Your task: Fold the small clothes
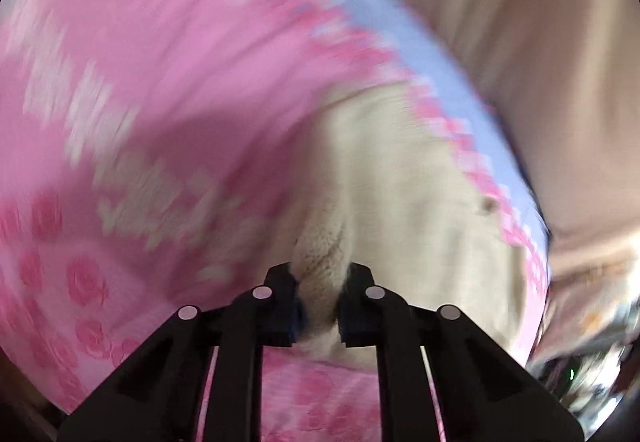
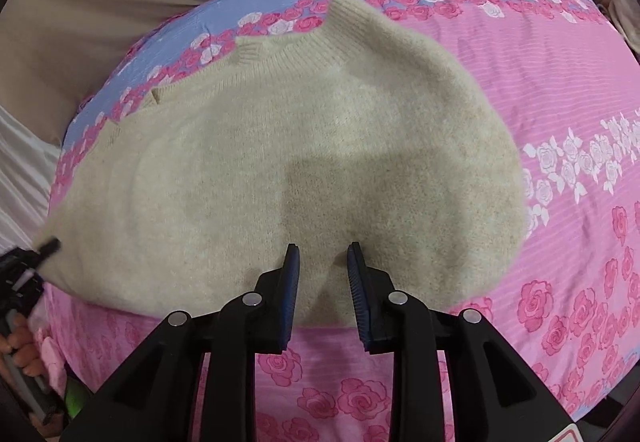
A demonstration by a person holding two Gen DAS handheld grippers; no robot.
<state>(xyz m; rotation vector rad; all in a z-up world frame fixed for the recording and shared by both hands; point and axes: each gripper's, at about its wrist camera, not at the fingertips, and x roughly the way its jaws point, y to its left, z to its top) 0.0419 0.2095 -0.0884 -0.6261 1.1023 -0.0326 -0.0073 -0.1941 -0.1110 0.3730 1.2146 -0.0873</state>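
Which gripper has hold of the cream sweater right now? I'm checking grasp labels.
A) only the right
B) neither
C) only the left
C: the left gripper pinches a bunch of the cream sweater between its fingers, while the right gripper hovers open above it.

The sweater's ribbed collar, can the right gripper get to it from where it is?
Probably yes. The right gripper is open over the near part of the cream sweater, and nothing lies between it and the collar across the garment.

No text, label or number is legible.
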